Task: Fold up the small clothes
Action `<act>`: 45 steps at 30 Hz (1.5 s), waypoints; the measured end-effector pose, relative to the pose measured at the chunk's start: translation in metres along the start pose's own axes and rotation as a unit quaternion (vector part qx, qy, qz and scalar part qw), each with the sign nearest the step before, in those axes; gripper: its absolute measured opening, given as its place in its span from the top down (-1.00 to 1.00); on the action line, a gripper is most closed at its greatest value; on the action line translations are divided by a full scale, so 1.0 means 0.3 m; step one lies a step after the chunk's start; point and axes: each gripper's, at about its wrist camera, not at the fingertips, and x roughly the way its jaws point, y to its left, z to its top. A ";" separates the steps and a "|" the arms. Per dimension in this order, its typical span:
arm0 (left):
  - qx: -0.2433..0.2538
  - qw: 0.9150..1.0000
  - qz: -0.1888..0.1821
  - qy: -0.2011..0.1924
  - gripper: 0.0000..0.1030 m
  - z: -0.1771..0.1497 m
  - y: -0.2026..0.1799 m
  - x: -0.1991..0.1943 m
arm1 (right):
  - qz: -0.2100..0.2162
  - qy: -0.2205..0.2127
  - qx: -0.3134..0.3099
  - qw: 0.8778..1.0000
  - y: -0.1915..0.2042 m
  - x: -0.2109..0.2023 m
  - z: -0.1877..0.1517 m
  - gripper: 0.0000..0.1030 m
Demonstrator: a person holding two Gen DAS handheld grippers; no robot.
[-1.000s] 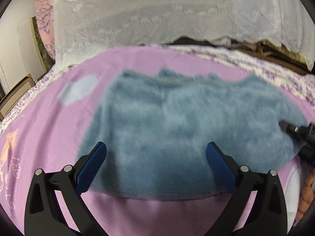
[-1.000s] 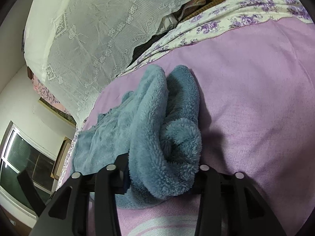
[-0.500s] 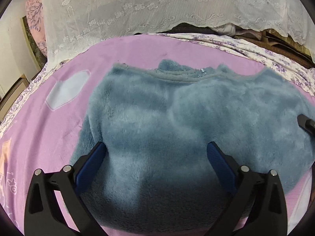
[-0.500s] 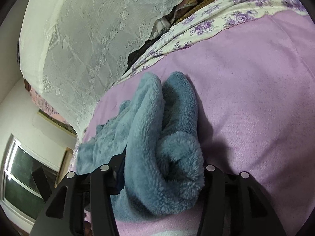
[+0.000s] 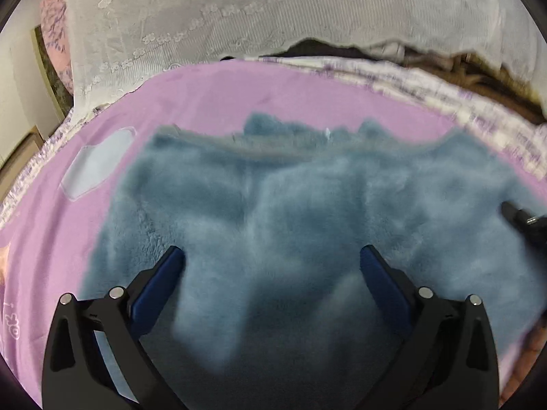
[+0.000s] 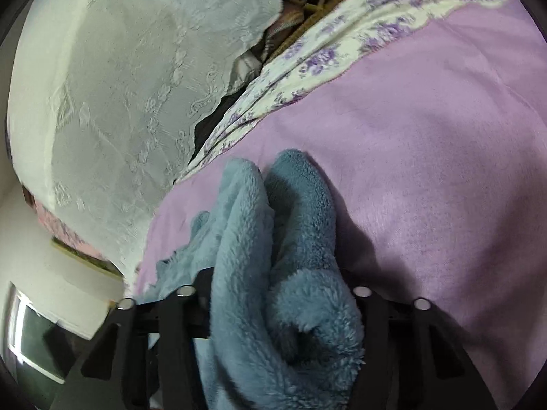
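Right gripper fingers clenched on a bunched edge of the blue fleece garment spread on the pink bed, left gripper released above, apparently mid-fold; next, carry the edge across.

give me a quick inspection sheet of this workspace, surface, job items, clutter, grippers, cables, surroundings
surface: lilac fleece blanket over a purple-flowered sheet.
job's things: blue fluffy fleece garment spread flat on the blanket, its right edge bunched up.
clutter: pale blue patch on the blanket left of the garment; whether printed or loose cannot be told.
grippers: left gripper open, above the garment's near part; right gripper shut on the bunched edge.
cables: nothing seen.
surroundings: white lace cover behind the bed, a window at lower left.
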 end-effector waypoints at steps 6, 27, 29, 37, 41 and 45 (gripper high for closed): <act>-0.017 1.000 -0.015 -0.010 -0.92 0.008 0.040 -0.044 | 0.018 -0.010 -0.017 1.000 0.020 -0.030 0.002 0.36; -0.152 0.988 0.016 0.000 -0.92 -0.004 0.599 -0.103 | 0.050 -0.038 -0.076 0.995 0.246 -0.092 0.002 0.38; -0.147 0.989 0.017 0.002 -0.92 -0.005 0.592 -0.101 | 0.053 -0.036 -0.079 0.995 0.272 -0.091 -0.005 0.38; -0.163 0.986 0.018 0.002 -0.92 -0.007 0.614 -0.114 | 0.068 -0.033 -0.088 0.993 0.373 -0.092 -0.020 0.38; -0.181 0.983 0.013 0.009 -0.92 -0.012 0.637 -0.107 | 0.082 -0.023 -0.083 0.993 0.418 -0.079 -0.032 0.39; -0.197 0.980 0.010 0.012 -0.92 -0.017 0.661 -0.104 | 0.090 -0.018 -0.094 0.991 0.481 -0.063 -0.053 0.40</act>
